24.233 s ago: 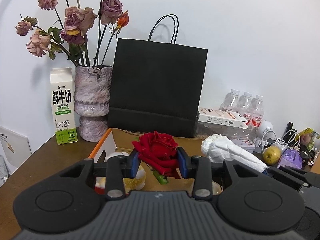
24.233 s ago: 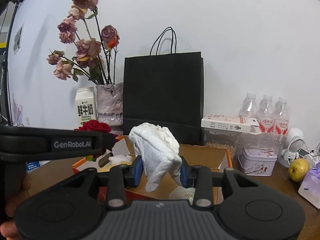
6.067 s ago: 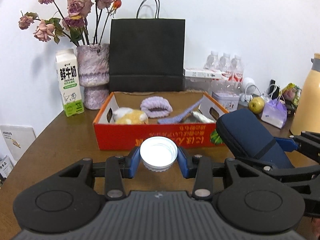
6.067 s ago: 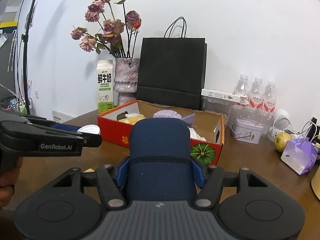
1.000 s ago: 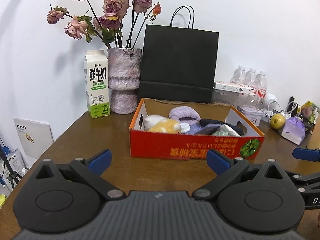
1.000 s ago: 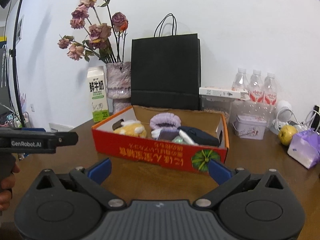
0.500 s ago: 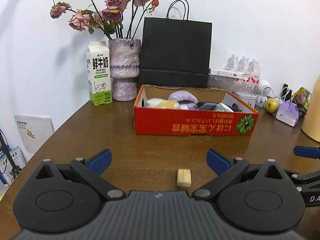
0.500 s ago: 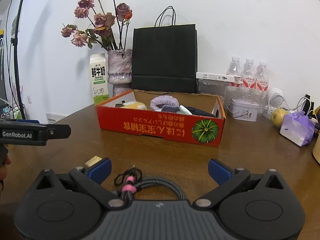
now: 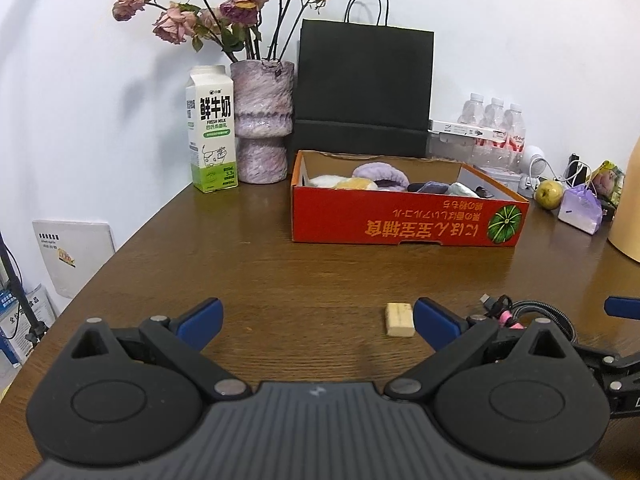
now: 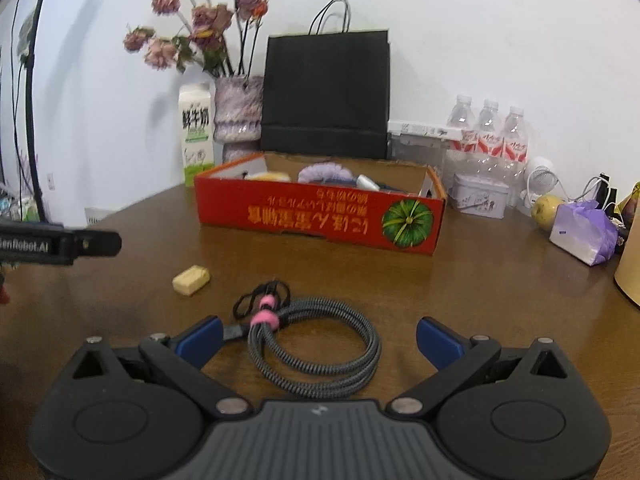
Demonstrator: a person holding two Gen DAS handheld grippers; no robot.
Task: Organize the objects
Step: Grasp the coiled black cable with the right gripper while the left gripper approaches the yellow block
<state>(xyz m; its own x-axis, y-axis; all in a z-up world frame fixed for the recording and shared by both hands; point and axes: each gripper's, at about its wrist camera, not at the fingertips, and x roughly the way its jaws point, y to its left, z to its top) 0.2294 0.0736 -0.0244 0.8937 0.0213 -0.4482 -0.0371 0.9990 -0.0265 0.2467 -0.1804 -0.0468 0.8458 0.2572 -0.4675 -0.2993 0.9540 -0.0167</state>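
On the brown worktop [image 9: 280, 264], a red cardboard box [image 9: 404, 224] is sitting as the main landmark, its printed front wall facing both cameras with the lettering upside down and a green pumpkin picture at its right end. Inside the box soft things are lying packed together: a lilac fluffy band [image 9: 380, 172], a pale yellow plush piece [image 9: 356, 183] and some dark and grey items that are too small to tell apart.

In front of the box, well apart from it, a small cream-coloured block [image 10: 191, 279] is lying on the bare wood. Just right of that block, a coiled grey braided cable [image 10: 320, 348] is resting flat, bound by a pink tie with a thin black loop beside it.

The right gripper [image 10: 318, 338] is hovering low over the cable, jaws spread wide and gripping nothing; the coil is lying between the two blue pads, and its plug end is sitting right against the left pad. The left gripper [image 9: 316, 320] is hanging to the left of the cable with jaws also wide apart and empty; the cream block is showing just inside its right blue pad.

Behind the box, a black paper bag [image 9: 366, 88] is standing against the white wall. Left of the box, a mottled purple vase [image 9: 262, 120] with dried roses and a milk carton [image 9: 211, 128] are standing side by side. Right of the box, water bottles [image 10: 488, 136], a small tin [image 10: 478, 195] and an apple [image 10: 546, 206] are crowding the back edge.
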